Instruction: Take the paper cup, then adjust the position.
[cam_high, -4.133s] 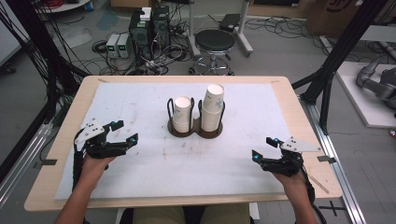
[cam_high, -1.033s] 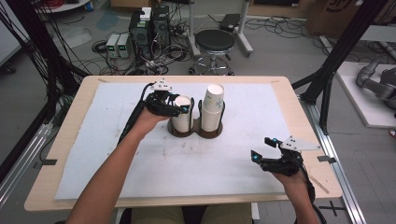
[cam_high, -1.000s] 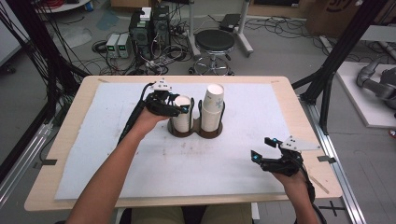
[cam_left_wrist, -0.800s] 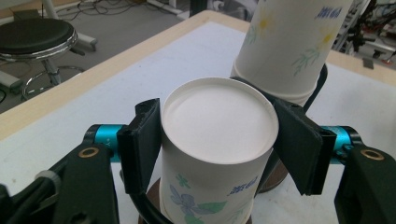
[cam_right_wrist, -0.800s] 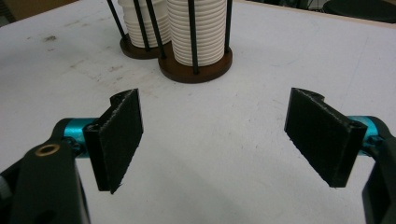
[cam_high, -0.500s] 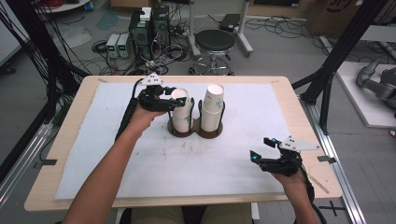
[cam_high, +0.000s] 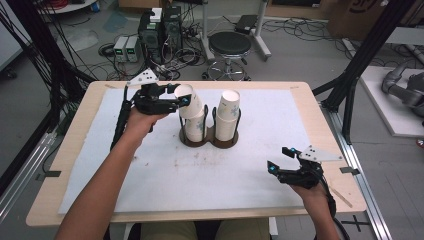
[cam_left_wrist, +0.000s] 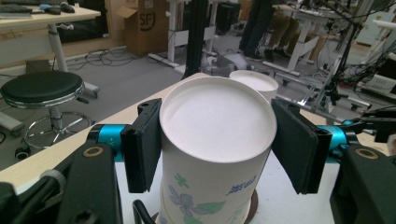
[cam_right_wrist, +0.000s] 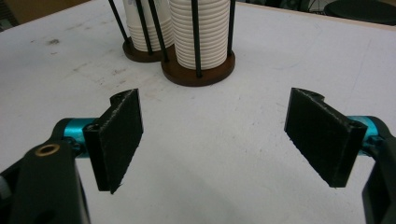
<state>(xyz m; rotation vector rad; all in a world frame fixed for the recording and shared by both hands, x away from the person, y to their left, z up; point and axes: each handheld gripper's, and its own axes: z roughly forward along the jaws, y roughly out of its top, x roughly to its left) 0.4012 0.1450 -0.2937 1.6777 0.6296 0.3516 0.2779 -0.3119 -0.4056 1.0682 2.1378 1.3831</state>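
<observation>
A dark two-post cup holder stands mid-table with two stacks of white paper cups. My left gripper is shut on the top cup of the left stack, which is raised and tilted over that stack. In the left gripper view the black pads press both sides of the flower-printed cup, and the right stack's top shows behind. The right stack stands untouched. My right gripper rests open at the front right, and in its own view it faces the holder.
A white mat covers most of the wooden table. Beyond the far edge stand a black stool, computer boxes and many cables. Black frame posts rise at the right.
My left gripper, shut on the top cup, has risen and tipped it away from the left stack. The right gripper has stayed put.
</observation>
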